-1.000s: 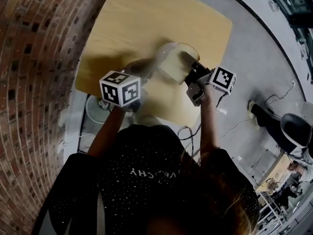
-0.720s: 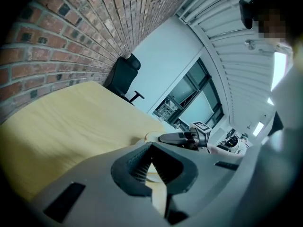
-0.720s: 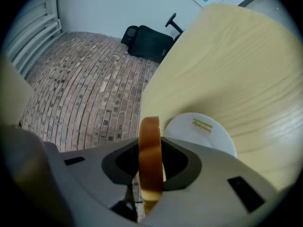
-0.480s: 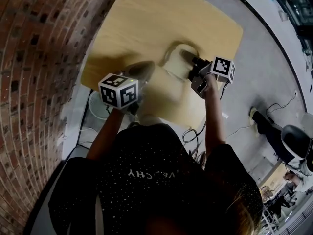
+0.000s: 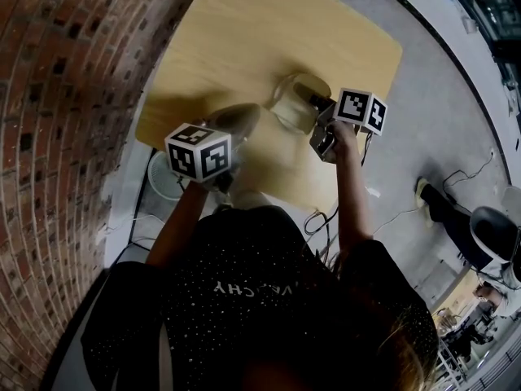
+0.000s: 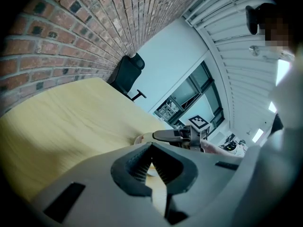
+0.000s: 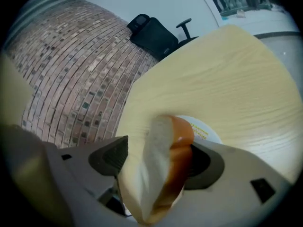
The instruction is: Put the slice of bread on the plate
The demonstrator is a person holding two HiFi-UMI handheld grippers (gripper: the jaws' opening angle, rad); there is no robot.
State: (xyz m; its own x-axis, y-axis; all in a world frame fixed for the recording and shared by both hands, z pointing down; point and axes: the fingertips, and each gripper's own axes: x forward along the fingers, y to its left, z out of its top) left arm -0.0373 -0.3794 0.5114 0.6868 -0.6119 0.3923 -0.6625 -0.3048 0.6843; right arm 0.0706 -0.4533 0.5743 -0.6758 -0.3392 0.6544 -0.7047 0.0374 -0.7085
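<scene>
The slice of bread [image 7: 161,169], white crumb with a brown crust, stands on edge between the jaws of my right gripper [image 7: 158,162]. These jaws have just been opening: the crust leans on the right-hand jaw and a gap shows at the left-hand one. The white plate [image 7: 204,130] lies right beyond them on the wooden table [image 7: 213,79]. In the head view the right gripper [image 5: 313,104] hangs over the plate [image 5: 286,88]. My left gripper [image 5: 236,120] hovers to the plate's left, tips together and empty [image 6: 151,148].
A brick wall [image 5: 73,72] runs along the table's left side. A black office chair [image 7: 154,34] stands at the far end. A round white object [image 5: 167,177] and cables [image 5: 391,210] lie on the floor near the table's near edge.
The right gripper has come down onto the plate with the bread and rolled, so its marker cube shows two faces. The left gripper has hardly moved.
</scene>
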